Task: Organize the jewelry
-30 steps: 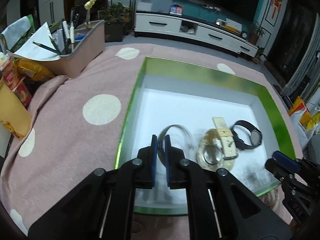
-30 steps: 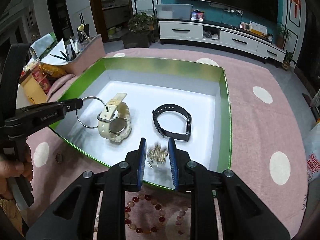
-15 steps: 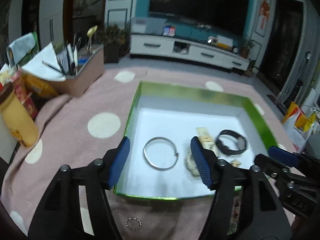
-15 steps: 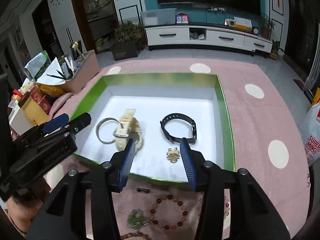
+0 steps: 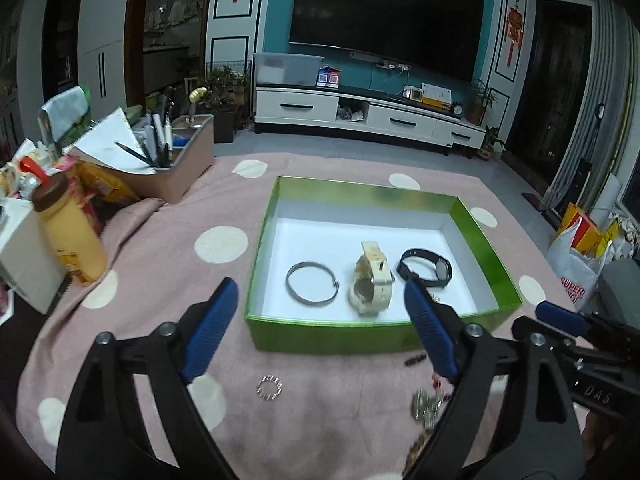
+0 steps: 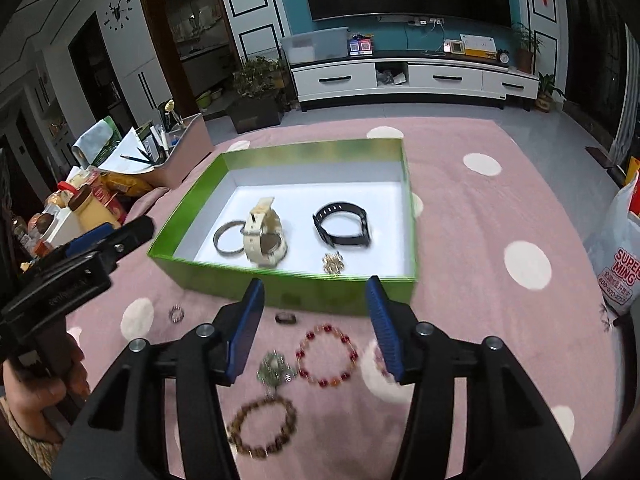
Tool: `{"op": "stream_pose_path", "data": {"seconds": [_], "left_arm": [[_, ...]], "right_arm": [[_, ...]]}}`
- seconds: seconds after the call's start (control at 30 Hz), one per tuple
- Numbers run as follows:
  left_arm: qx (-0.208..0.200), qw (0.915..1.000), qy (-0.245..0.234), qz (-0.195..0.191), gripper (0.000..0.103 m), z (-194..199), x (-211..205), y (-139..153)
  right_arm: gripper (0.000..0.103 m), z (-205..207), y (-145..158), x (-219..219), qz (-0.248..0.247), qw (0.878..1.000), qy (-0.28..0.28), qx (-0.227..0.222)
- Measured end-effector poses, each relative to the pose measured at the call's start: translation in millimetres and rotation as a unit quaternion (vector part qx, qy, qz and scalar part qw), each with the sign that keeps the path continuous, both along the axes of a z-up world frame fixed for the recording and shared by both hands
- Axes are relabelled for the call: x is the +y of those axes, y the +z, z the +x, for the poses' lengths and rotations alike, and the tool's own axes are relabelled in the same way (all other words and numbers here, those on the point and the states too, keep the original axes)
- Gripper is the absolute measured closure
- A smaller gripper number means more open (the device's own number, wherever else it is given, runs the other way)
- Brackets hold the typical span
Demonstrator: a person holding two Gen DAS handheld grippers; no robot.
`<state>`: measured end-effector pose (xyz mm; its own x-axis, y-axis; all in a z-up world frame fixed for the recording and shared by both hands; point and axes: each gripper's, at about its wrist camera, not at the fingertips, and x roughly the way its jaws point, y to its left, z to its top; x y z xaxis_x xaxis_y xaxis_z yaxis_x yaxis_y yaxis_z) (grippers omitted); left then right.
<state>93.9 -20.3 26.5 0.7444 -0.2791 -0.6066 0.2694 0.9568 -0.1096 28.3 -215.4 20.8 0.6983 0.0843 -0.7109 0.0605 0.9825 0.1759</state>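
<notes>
A green box [image 5: 360, 338] [image 6: 280, 284] with a white floor lies on the pink dotted cloth. Inside it lie a silver bangle [image 5: 311, 288] [image 6: 228, 237], a cream watch [image 5: 372, 280] [image 6: 264, 236], a black watch [image 5: 426, 269] [image 6: 342, 224] and a small gold piece [image 6: 333, 263]. In front of the box on the cloth lie a red bead bracelet [image 6: 327, 354], a brown bead bracelet [image 6: 262, 432], a silver charm [image 6: 276, 370], a small ring [image 5: 269, 387] [image 6: 176, 314] and a dark clasp [image 6: 286, 318]. My left gripper [image 5: 316, 332] and right gripper [image 6: 314, 328] hover before the box, jaws opening, with nothing between them.
A tan organiser with pens [image 5: 176, 168], a yellow bottle [image 5: 68, 236] and snack packs crowd the left edge of the table. A white shopping bag [image 6: 624, 256] stands on the right. A TV cabinet stands across the room.
The left gripper let go of the silver bangle and the right let go of the gold piece, both inside the box. Both grippers opened and drew back and up from the box.
</notes>
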Motion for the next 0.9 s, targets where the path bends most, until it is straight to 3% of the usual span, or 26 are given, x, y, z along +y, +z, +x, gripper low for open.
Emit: {"op": "stream_pose_path", "data": {"seconds": [0.1,0.2,0.47,0.9], "left_arm": [[0.001,1.0000,-0.001,0.007,0.008,-22,3,6],[0.008,1.0000,0.000,0.005,0.005,-41,8,11],[0.030,0.9990,0.004,-0.034,0.003,-80,29,24],[0.025,0.9997,-0.006,0.007,0.003,-115,23,33]], "right_arm": [[0.046,-16,2,-5,0.000,1.000,0.006,-0.002],[0.035,-33,5,-5,-0.001,1.000,0.018,-0.004],[0.035,-66,16,3,-0.026,0.998,0.057,-0.023],[0.035,-99,30,1,-0.015,0.996,0.071,-0.046]]}}
